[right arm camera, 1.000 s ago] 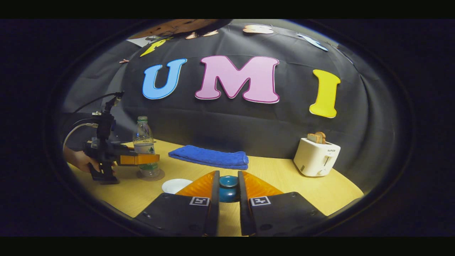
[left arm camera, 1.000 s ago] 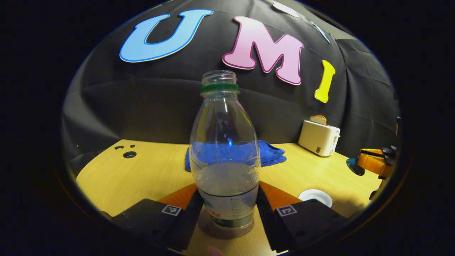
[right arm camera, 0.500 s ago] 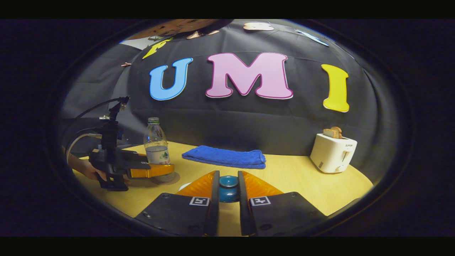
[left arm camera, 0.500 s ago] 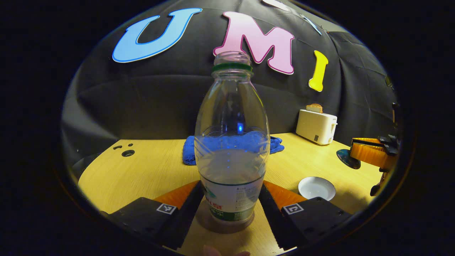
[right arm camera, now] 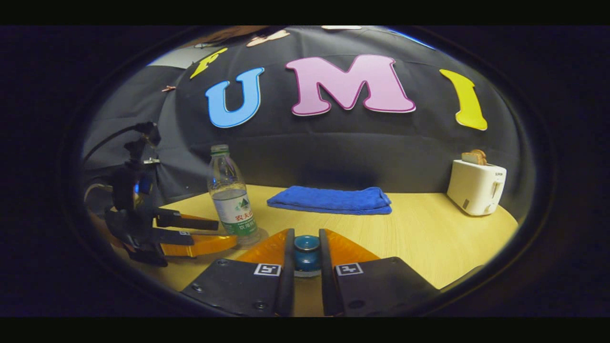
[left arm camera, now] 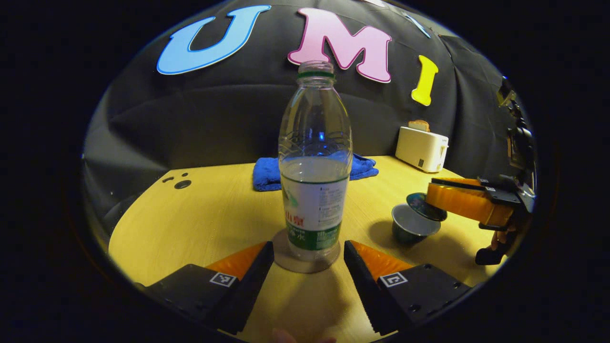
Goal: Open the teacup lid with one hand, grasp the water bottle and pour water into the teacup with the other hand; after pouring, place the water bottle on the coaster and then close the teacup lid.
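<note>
Left gripper view: the water bottle (left arm camera: 314,162) stood upright on the coaster (left arm camera: 305,257), straight ahead of the left tongs (left arm camera: 309,267) and just past their tips.
Left tongs: spread wide, their fingers flanking the coaster and touching nothing; the bottle was free of them.
Bottle axis: long axis vertical, open neck pointing up, water level about halfway.
Teacup: the open teacup (left arm camera: 413,229) sat on the bench (left arm camera: 200,224) ahead and to the right of the left tongs, well apart from the bottle.
Lid: the teacup lid (right arm camera: 306,252) was pinched by its knob between the pressed-in right tongs (right arm camera: 305,259); in the left gripper view it hung tilted at the cup's far rim (left arm camera: 425,206).
Key relation: the lid lay just above and beside the cup mouth, so the right tongs were judged nearer for closing; lowering and levelling it over the rim was probably what remained.
Right gripper view: the bottle stood ahead and to the left (right arm camera: 232,200).
</note>
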